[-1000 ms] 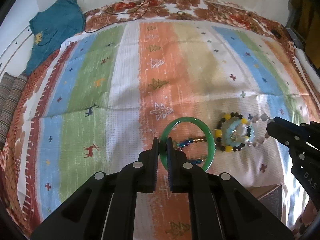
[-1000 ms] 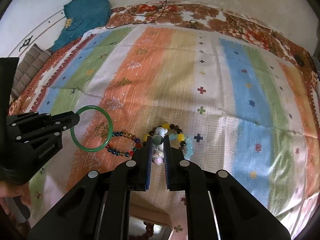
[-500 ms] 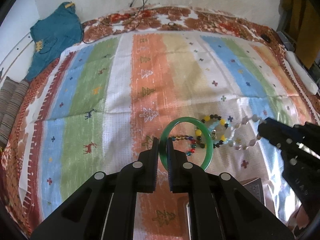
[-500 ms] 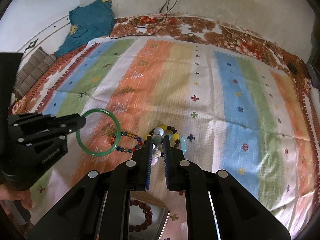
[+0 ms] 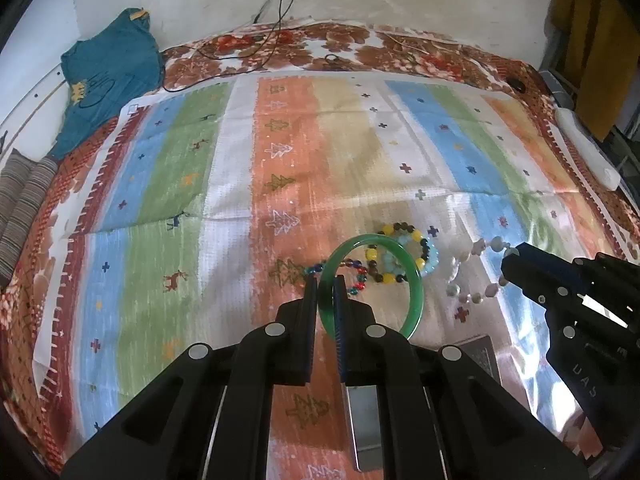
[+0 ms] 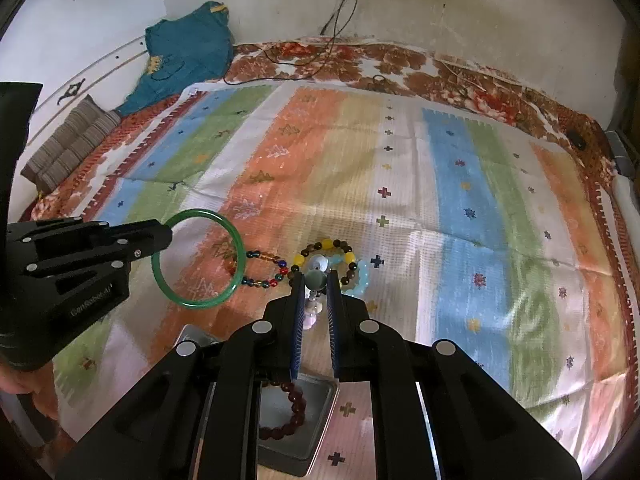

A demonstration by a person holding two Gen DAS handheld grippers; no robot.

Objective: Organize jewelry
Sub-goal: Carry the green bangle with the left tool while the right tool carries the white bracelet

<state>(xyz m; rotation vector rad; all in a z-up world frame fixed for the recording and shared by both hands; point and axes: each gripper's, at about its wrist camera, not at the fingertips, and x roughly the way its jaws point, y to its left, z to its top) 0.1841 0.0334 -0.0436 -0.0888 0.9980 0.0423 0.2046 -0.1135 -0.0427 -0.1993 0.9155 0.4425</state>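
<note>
While the left claw (image 5: 327, 294) clamps the green bangle's (image 5: 414, 280) rim at nine o'clock, the right claw (image 6: 315, 282) pinches a pale beaded bracelet (image 5: 472, 276), both held above the striped bedspread (image 6: 460, 200).

Both grippers have risen off the cloth (image 6: 400, 168): the bangle (image 5: 376, 280) between the left fingers and the pale beads (image 6: 316, 276) between the right ones now hang clear above the remaining bracelets (image 6: 328, 260).
</note>
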